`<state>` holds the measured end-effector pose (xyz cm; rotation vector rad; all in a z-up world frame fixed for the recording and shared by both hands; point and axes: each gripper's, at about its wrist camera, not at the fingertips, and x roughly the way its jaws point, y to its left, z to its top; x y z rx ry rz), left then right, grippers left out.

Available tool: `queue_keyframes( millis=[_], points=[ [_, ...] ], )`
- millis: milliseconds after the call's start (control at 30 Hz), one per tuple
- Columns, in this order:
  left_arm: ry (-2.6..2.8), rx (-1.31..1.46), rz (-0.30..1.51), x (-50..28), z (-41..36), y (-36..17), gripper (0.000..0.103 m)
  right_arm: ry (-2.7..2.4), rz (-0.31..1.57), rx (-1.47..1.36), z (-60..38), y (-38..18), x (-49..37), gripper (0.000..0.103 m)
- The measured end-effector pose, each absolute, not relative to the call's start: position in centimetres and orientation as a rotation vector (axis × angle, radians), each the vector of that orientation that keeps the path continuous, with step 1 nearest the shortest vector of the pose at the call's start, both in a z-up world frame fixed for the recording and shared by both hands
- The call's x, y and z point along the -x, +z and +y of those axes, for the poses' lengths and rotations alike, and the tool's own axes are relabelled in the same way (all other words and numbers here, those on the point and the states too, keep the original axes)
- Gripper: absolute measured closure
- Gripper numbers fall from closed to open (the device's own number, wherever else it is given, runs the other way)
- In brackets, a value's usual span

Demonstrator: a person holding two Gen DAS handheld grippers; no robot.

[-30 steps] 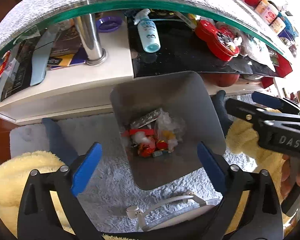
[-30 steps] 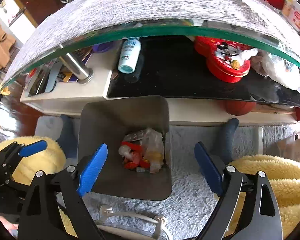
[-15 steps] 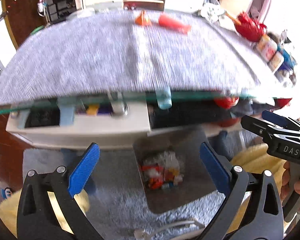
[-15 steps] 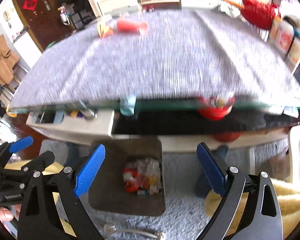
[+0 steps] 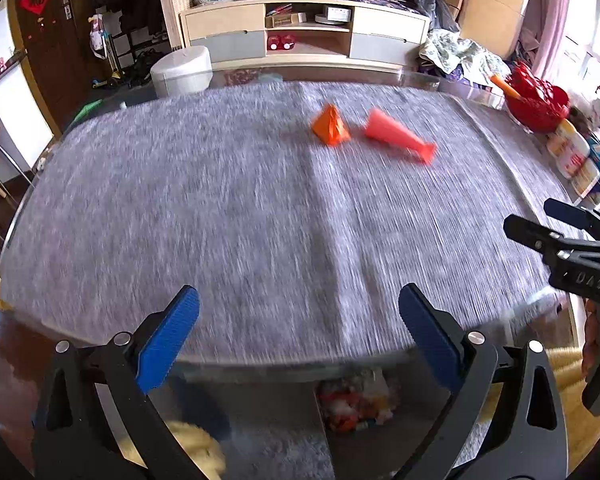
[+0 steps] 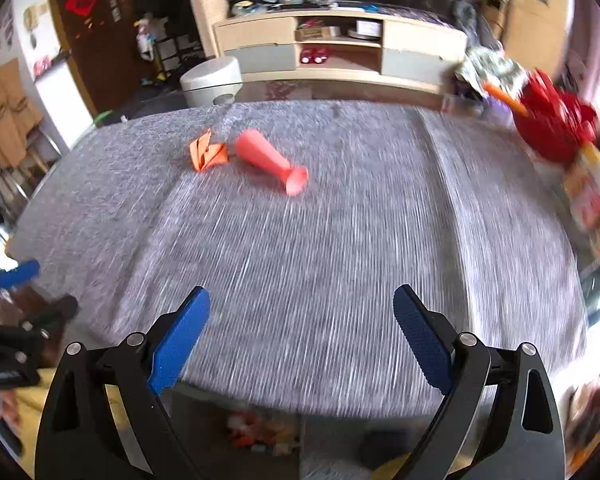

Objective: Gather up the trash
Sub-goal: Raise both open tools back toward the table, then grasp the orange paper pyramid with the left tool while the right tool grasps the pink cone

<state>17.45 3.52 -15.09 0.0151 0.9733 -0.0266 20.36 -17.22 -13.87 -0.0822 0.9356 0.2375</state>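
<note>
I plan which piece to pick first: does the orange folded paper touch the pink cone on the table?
Apart. In the left wrist view, grey cloth shows between the orange folded paper and the pink cone.

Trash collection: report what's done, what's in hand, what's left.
Done: the bin below the table edge already holds mixed wrappers. In hand: nothing; the left gripper and right gripper are both open and empty. Left: the folded orange paper and the pink cone lie side by side on the grey table cover.
</note>
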Motion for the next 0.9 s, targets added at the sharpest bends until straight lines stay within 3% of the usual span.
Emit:
queue_keyframes(
  millis=[633, 867, 900],
  points=[
    [-0.046, -0.008, 0.976, -33.9, 2.8, -15.9, 0.009, 0.300, 0.975, 0.170, -14.0, -17.8, -31.4, 0.010],
    [-0.103, 0.017, 1.032, -37.4, 1.8, -18.6, 0.036, 0.320, 0.935, 0.159, -13.6, -18.2, -32.9, 0.011],
    [-0.113, 0.017, 1.039, -37.7, 1.6, -18.9, 0.042, 0.332, 0.933, 0.161, -13.4, -18.3, -33.0, 0.016]
  ],
)
